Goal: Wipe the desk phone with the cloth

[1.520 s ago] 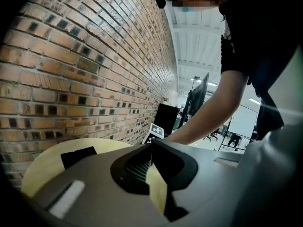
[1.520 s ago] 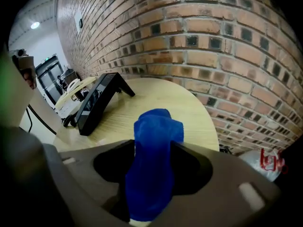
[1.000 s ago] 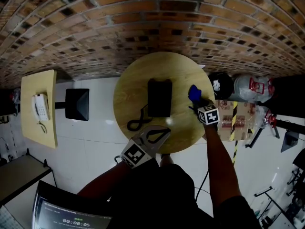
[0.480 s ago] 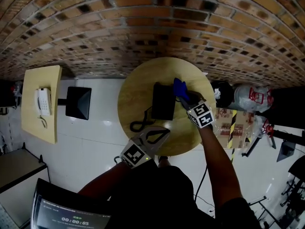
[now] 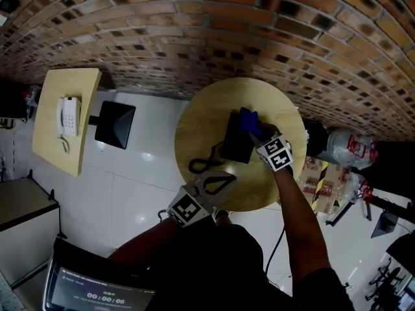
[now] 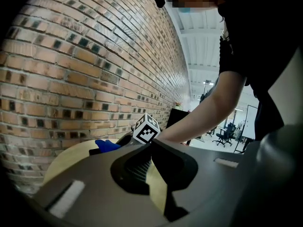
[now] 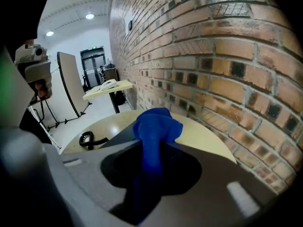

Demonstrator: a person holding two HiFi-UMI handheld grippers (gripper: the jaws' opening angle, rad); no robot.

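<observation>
A black desk phone [image 5: 236,138] lies on the round wooden table [image 5: 201,125], its coiled cord [image 5: 202,164] trailing to the left. My right gripper [image 5: 255,132] is shut on a blue cloth [image 5: 248,118], which rests on the phone's far right corner. In the right gripper view the cloth [image 7: 156,126] bunches out between the jaws above the dark phone [image 7: 117,137]. My left gripper [image 5: 227,178] hovers at the table's near edge, jaws together, holding nothing. The left gripper view looks over the left gripper [image 6: 150,148] at the cloth [image 6: 106,145].
A brick wall [image 5: 194,37] runs behind the table. At the left stand a rectangular table [image 5: 52,141] bearing a white phone [image 5: 68,115], and a black seat [image 5: 115,124]. Plastic bags [image 5: 347,144] and a box [image 5: 324,173] crowd the right. A screen [image 5: 97,291] is at bottom left.
My right gripper carried the blue cloth from the table's right edge leftward onto the phone's far right corner. The left gripper stayed at the near edge.
</observation>
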